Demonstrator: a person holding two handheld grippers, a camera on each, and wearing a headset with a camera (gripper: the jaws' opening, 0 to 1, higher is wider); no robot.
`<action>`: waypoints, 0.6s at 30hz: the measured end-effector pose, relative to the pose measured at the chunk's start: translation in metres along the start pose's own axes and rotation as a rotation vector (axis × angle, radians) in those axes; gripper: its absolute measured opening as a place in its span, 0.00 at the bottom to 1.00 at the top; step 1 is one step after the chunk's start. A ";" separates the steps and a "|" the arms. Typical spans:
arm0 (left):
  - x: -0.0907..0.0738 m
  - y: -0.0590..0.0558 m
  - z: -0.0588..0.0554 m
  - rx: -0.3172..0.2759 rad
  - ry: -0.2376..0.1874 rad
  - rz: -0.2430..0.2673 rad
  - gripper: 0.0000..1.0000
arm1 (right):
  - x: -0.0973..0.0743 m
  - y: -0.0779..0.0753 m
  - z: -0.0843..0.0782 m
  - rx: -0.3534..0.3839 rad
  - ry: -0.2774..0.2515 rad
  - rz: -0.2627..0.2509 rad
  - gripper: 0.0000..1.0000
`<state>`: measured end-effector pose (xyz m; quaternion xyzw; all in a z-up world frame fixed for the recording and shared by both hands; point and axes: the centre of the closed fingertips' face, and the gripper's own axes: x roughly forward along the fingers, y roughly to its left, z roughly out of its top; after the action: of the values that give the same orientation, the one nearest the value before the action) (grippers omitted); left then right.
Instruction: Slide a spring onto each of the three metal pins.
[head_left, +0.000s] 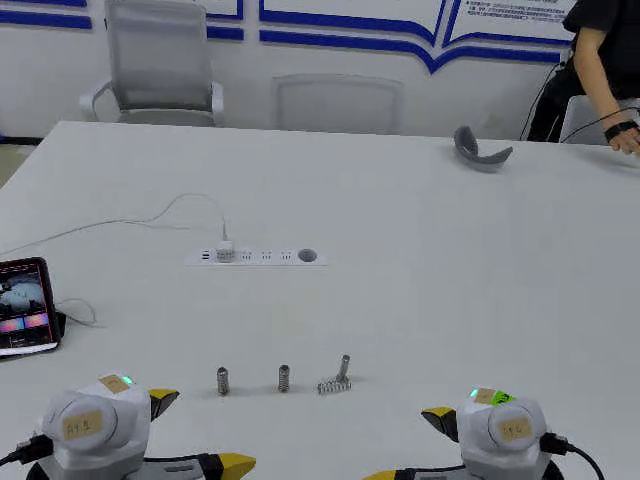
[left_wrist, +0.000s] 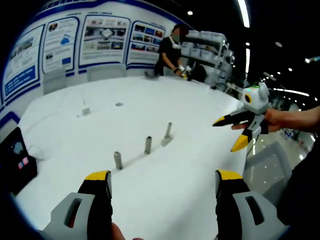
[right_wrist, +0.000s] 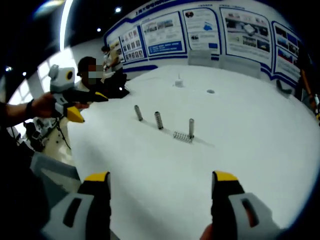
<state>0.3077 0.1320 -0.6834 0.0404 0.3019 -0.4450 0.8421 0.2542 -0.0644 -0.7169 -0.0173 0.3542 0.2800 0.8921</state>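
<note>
A loose spring (head_left: 331, 386) is seen on the bench (head_left: 450, 300) at the foot of the rightmost pin (head_left: 344, 367), seemingly touching it. Light, springy and roll-prone, it is best pinched gently at mid-length. The left tongs (left_wrist: 162, 180) and right tongs (right_wrist: 160, 181) are held spread, empty.

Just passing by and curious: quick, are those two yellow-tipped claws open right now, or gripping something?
Left gripper: open, holding nothing.
Right gripper: open, holding nothing.
</note>
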 end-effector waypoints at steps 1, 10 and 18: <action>0.003 -0.003 0.001 0.005 0.002 -0.005 0.87 | -0.002 -0.001 -0.002 0.002 0.000 -0.002 0.85; 0.027 -0.025 0.004 0.049 0.030 -0.061 0.87 | -0.013 -0.013 -0.013 0.019 0.005 -0.018 0.87; 0.046 -0.041 0.004 0.086 0.057 -0.099 0.86 | -0.019 -0.020 -0.018 0.033 0.005 -0.025 0.88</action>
<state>0.2973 0.0729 -0.6973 0.0739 0.3079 -0.4975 0.8076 0.2418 -0.0946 -0.7217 -0.0076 0.3609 0.2628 0.8948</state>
